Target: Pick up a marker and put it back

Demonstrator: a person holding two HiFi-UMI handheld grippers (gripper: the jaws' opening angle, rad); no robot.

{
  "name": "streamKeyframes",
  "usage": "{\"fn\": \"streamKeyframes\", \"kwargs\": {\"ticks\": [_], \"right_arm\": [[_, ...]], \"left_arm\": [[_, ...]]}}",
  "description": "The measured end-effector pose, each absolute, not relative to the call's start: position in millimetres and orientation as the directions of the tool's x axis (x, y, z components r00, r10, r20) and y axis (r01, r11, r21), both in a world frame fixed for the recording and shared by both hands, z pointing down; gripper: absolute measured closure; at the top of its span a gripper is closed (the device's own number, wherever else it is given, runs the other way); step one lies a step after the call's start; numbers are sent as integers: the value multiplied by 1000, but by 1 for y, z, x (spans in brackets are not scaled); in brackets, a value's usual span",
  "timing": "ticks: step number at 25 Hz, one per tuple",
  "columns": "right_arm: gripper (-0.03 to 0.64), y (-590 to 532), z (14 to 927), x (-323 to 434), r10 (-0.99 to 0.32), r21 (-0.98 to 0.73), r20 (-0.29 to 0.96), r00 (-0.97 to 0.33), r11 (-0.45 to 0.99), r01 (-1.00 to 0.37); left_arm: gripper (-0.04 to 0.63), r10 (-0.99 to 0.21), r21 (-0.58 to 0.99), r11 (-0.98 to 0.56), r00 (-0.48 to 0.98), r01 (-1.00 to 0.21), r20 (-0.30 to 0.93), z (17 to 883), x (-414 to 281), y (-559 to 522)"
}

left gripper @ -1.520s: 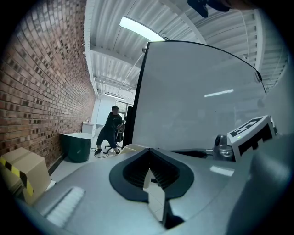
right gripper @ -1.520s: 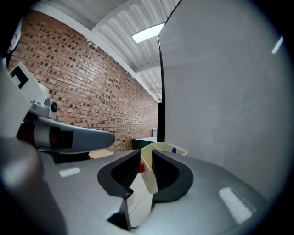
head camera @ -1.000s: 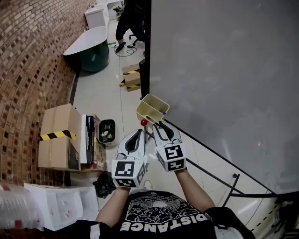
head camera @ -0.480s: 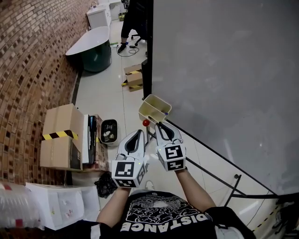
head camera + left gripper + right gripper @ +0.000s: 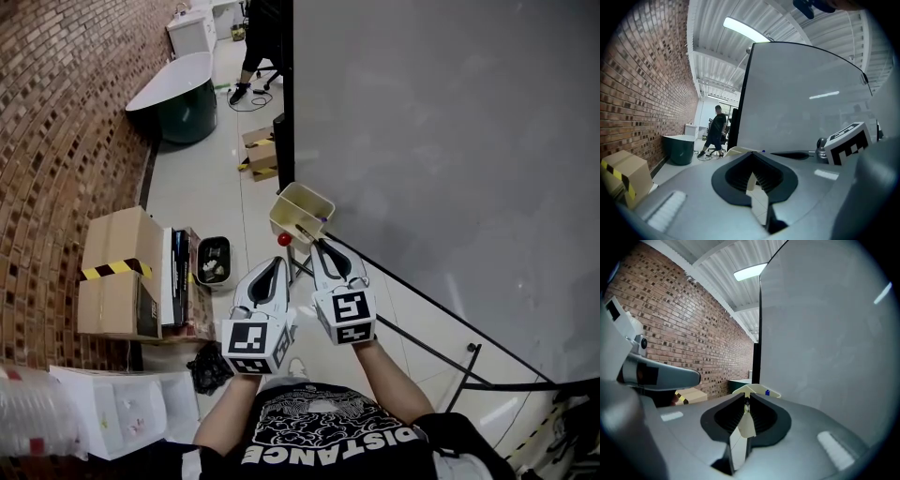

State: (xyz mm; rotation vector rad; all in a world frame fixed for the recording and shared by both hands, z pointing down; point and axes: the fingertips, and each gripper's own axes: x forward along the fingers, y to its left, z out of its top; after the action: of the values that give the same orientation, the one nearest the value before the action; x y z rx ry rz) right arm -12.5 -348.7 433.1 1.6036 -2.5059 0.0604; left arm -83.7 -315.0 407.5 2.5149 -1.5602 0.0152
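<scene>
Workshop-type room: brick wall [image 5: 66, 112] on the left, tiled floor [image 5: 202, 197], big whiteboard [image 5: 450, 141] filling the right. A cream tray [image 5: 281, 208] hangs off the board's lower edge, w/ a red knob [image 5: 284, 240] just beside its near corner. The tray is presumably there to keep pens in reach of the board. A dark marker [image 5: 306, 232] lies slanted in it, and a 2nd one w/ a purple cap [image 5: 323, 221] sits toward the board side.

Both grippers are held out side by side, pointing at the tray. The right gripper [image 5: 323, 247] leads, its tips right at the tray's near rim by the dark marker's end, jaws pinched to a thin slit. A small dark speck shows in that slit in the right gripper view; can't tell if it's the marker's end or sth beyond. The left gripper [image 5: 278, 266] hangs a bit back & to the side, jaws closed w/ nothing between them, prob. so as not to block the right one.

Both markers look to be in the tray, so no lift shows at this point.
</scene>
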Motion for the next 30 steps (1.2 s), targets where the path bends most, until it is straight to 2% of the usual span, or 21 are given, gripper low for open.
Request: {"fn": "streamKeyframes", "kwargs": {"ticks": [24,30], "right_arm": [[584,-227,352,18,-892,57,-41,-451,449,-892],[583,-197,345,30,-897,62,-53,-440,436,-898]], "left_arm": [[589,-903,124,-421,427,-899,34,389,-52,-229],[589,-901,110,-426,432,-898,37,381,-43,-204]]}}
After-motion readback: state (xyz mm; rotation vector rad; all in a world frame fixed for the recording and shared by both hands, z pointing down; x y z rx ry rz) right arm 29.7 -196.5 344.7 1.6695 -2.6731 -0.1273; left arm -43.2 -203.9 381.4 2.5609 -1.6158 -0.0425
